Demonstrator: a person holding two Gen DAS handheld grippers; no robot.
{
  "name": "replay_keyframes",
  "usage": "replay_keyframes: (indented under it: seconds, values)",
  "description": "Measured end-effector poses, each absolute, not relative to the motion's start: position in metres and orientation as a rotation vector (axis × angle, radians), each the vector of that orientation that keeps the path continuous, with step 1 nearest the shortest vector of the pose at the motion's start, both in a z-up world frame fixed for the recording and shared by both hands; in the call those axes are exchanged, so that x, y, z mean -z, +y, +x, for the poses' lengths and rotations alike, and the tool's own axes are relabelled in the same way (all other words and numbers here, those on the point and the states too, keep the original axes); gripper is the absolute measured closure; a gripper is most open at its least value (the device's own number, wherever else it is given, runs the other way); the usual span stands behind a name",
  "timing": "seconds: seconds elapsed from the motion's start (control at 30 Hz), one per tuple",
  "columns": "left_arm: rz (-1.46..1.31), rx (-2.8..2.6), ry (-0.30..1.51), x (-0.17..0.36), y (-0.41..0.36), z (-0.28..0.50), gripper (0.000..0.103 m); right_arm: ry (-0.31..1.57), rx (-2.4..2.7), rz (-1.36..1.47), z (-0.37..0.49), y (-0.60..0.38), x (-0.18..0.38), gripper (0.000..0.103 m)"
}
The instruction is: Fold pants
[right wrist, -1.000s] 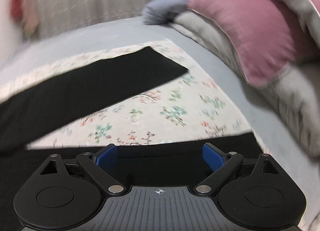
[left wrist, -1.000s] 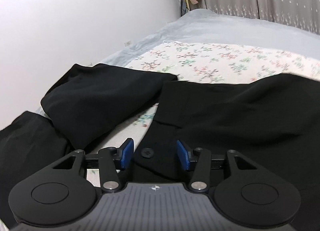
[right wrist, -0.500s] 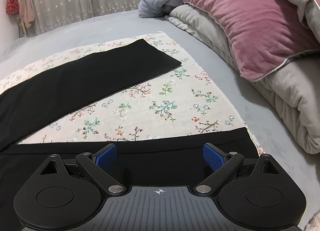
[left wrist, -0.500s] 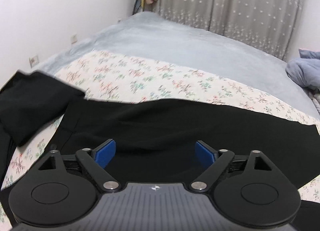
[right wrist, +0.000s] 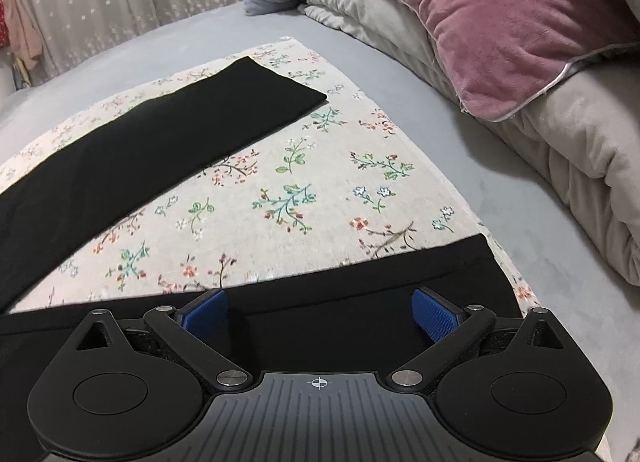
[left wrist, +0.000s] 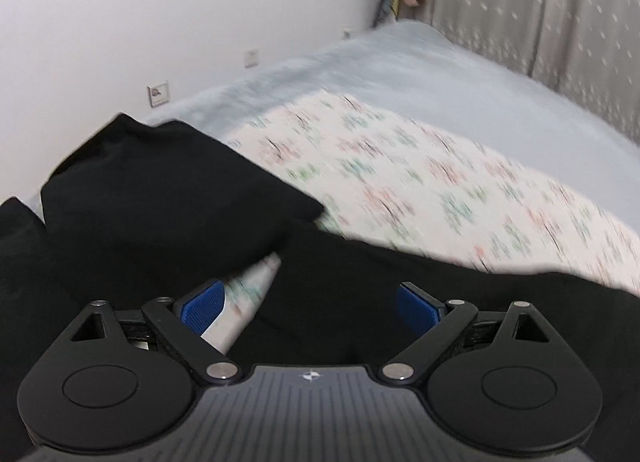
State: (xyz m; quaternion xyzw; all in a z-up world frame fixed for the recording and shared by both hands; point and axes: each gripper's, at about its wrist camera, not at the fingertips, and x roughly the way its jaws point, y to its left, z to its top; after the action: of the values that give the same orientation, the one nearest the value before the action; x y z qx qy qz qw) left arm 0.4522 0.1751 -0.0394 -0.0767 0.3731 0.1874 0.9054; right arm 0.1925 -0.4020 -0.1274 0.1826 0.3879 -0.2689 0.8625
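1. The black pants [right wrist: 168,141] lie spread on a floral cloth [right wrist: 304,189] that covers part of a grey bed [right wrist: 460,133].
2. In the right wrist view one leg runs flat and diagonal across the cloth, its hem near the cloth's far edge; the other leg lies across the near edge, just under the gripper.
3. The right gripper [right wrist: 320,312] is spread wide over that near leg; its blue pads [right wrist: 434,314] stand apart and pinch nothing.
4. The left gripper [left wrist: 310,304] is also spread wide, its jaws having just been opening; black fabric lies below the gap, but the pads [left wrist: 202,306] do not press on it.
5. In the left wrist view, which is blurred, a bunched black fold [left wrist: 160,189] sits to the left of the flat fabric, with a sliver of the floral cloth showing between them.
6. A pink pillow [right wrist: 500,21] rests on a folded grey quilt [right wrist: 580,165] at the right of the bed.
7. A starred curtain [left wrist: 540,9] hangs beyond the bed, beside a white wall [left wrist: 160,13] with sockets.
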Motion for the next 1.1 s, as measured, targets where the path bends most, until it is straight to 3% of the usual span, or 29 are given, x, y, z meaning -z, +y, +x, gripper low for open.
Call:
replay_keyframes:
  seconds: [0.37,0.5,0.6,0.7,0.93,1.1]
  values:
    - [0.114,-0.378,0.848,0.089,0.161,0.503,0.006,0.82,0.591,0.288,0.218,-0.402,0.137,0.003]
    - [0.06,-0.42,0.846,0.109,0.158,0.505,0.071,0.814,0.596,0.271,0.22,-0.404,0.139,0.003]
    - [0.14,-0.46,0.805,0.112,0.143,0.509,0.082,0.805,0.598,0.281,0.223,-0.41,0.139,0.003]
    - [-0.029,-0.512,0.764,0.103,0.163,0.511,0.083,0.776,0.601,0.329,0.226,-0.419,0.135,0.003]
    - [-0.005,-0.473,0.737,0.1,0.161,0.517,0.083,0.635,0.639,0.381,0.254,-0.461,0.117,0.005]
    - [-0.112,-0.428,0.806,0.09,0.185,0.528,0.072,0.625,0.635,0.343,0.321,-0.505,0.113,0.008]
